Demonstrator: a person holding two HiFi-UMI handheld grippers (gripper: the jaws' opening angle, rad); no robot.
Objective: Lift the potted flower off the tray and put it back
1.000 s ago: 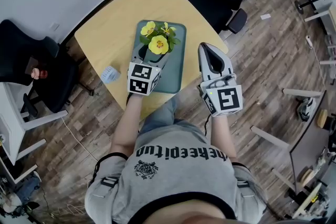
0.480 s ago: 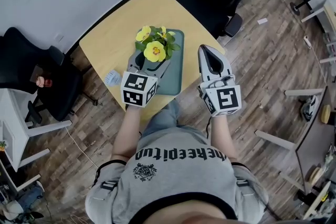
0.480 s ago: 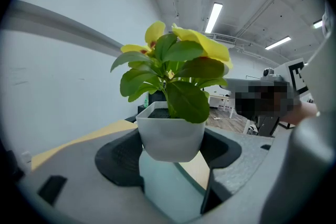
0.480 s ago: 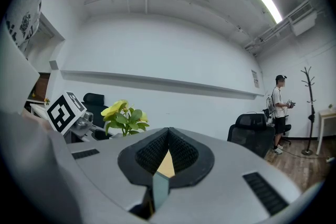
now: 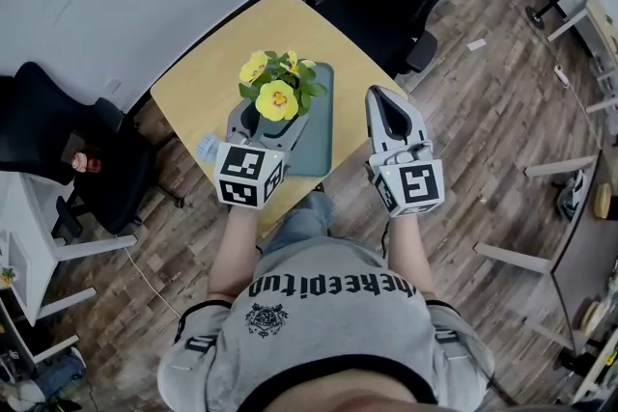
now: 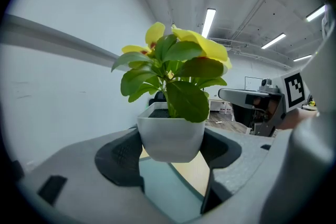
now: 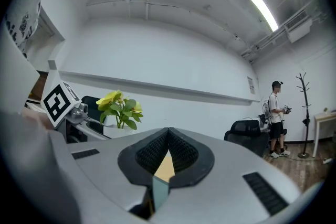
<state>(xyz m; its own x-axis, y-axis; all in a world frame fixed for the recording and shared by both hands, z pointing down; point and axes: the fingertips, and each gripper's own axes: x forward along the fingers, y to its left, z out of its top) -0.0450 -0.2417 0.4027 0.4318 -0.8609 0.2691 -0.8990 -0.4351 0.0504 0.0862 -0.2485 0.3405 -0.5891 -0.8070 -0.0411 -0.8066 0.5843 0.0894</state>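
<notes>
- The desk (image 5: 208, 77) carries the flat teal tray (image 5: 322, 138), which lies toward the edge nearest the person.
- Task progress, as a judgement: the lift looks done. In the left gripper view the white pot's base hangs clear above the tray (image 6: 168, 186) with open space under it. What remains is to lower it and set it down on the tray, then let go.
- The left tongs (image 5: 272, 119) are clenched on the pot, one jaw pressed to each side of its white wall. They carry its whole weight and hold it upright.
- The right tongs (image 5: 381, 97) hover beside the tray's right edge, apart from the plant. In the right gripper view the jaws (image 7: 168, 136) meet at the tips with nothing between them, so they are closed and empty, touching nothing.
- The potted flower (image 5: 278, 99) sits in the air over the left part of the tray, with yellow blooms and green leaves above the pot (image 6: 170, 136). It is level and not tipping.
- A small pale object (image 5: 206, 147) lies on the desk left of the tray, near the edge. It is too small to identify.
</notes>
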